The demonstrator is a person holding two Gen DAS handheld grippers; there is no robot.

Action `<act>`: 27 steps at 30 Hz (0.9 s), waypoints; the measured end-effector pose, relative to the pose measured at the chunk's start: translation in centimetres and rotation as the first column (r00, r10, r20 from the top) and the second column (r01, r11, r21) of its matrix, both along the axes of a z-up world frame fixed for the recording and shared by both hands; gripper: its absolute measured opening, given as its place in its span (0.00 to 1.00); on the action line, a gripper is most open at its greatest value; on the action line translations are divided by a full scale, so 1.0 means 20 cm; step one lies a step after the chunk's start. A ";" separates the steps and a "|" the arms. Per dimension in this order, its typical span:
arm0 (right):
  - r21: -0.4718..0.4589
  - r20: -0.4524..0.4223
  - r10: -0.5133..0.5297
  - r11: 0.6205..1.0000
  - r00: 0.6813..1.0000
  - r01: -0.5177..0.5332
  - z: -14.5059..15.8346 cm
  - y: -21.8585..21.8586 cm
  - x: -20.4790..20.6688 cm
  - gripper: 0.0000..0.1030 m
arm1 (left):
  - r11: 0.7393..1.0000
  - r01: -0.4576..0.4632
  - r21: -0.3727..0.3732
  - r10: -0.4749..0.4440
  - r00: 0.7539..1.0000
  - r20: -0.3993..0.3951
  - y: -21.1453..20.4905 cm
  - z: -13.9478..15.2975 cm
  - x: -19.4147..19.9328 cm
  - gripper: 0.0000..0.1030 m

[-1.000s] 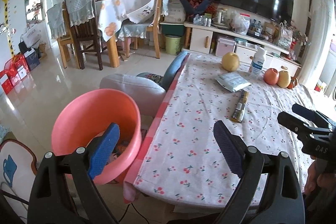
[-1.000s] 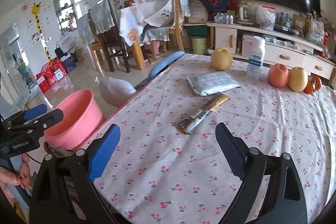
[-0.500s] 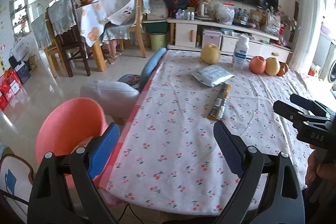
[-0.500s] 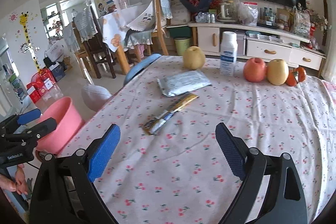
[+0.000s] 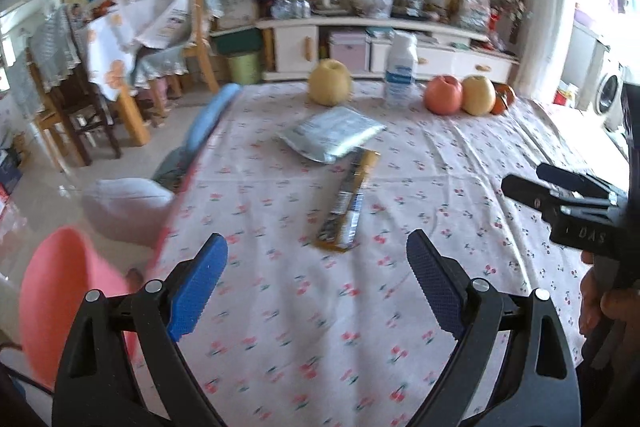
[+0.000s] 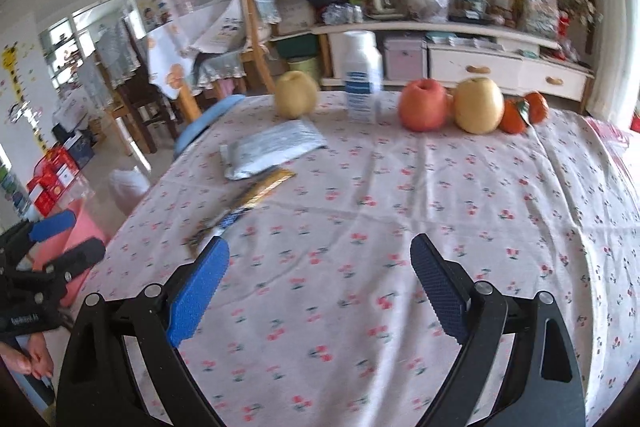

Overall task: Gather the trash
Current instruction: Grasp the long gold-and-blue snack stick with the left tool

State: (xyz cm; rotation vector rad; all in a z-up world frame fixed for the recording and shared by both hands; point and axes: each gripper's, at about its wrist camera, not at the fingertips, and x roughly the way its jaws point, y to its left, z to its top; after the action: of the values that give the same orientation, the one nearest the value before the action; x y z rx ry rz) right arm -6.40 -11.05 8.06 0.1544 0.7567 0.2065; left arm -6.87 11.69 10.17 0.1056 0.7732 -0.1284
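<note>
A long yellow and black snack wrapper (image 5: 349,202) lies on the cherry-print tablecloth (image 5: 320,327), with a silver foil packet (image 5: 332,135) just behind it. Both show in the right wrist view, wrapper (image 6: 250,201) and packet (image 6: 269,153). My left gripper (image 5: 316,287) is open and empty, above the table just short of the wrapper. My right gripper (image 6: 318,285) is open and empty, over the table to the right of the wrapper. A pink bucket (image 5: 60,307) stands on the floor at the table's left edge.
At the table's far side stand a yellow pear (image 5: 330,83), a white bottle (image 5: 401,73), a red apple (image 5: 443,94), another pear (image 5: 478,95) and small orange fruits (image 6: 524,111). A blue chair back (image 5: 212,123) and grey cushion (image 5: 124,207) sit left of the table.
Both grippers moved forward and rightward over the table towards the wrapper. The pink bucket slid to the left edge of both views. Both stayed open.
</note>
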 end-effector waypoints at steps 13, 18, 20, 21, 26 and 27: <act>0.028 -0.080 -0.027 0.999 0.996 0.029 -0.13 -0.16 0.25 0.89 | 0.999 -0.023 -0.041 0.017 0.991 -0.135 -0.16 -0.34 0.45 0.72; 0.000 -0.079 0.012 1.000 0.997 -0.012 -0.14 -0.12 0.31 0.89 | 0.997 -0.051 -0.063 0.041 0.988 -0.150 -0.17 -0.39 0.53 0.67; -0.016 -0.081 0.031 0.999 0.996 -0.033 -0.15 -0.09 0.33 0.88 | 0.996 -0.061 -0.063 0.050 0.986 -0.161 -0.17 -0.41 0.56 0.63; -0.021 -0.082 0.038 0.999 0.996 -0.040 -0.16 -0.09 0.33 0.89 | 0.996 -0.065 -0.068 0.053 0.984 -0.170 -0.16 -0.42 0.58 0.61; -0.047 -0.087 0.079 0.995 0.993 -0.083 -0.18 -0.03 0.37 0.88 | 0.995 -0.071 -0.068 0.059 0.985 -0.164 -0.17 -0.43 0.61 0.59; -0.053 -0.088 0.087 0.994 0.992 -0.092 -0.19 -0.02 0.37 0.89 | 0.995 -0.073 -0.069 0.061 0.985 -0.164 -0.18 -0.43 0.62 0.58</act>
State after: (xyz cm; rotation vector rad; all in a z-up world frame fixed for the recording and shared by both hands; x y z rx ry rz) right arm 1.04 -11.43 4.32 0.0760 0.8548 0.2648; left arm 5.48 8.17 1.54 -0.0017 0.9319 -0.1024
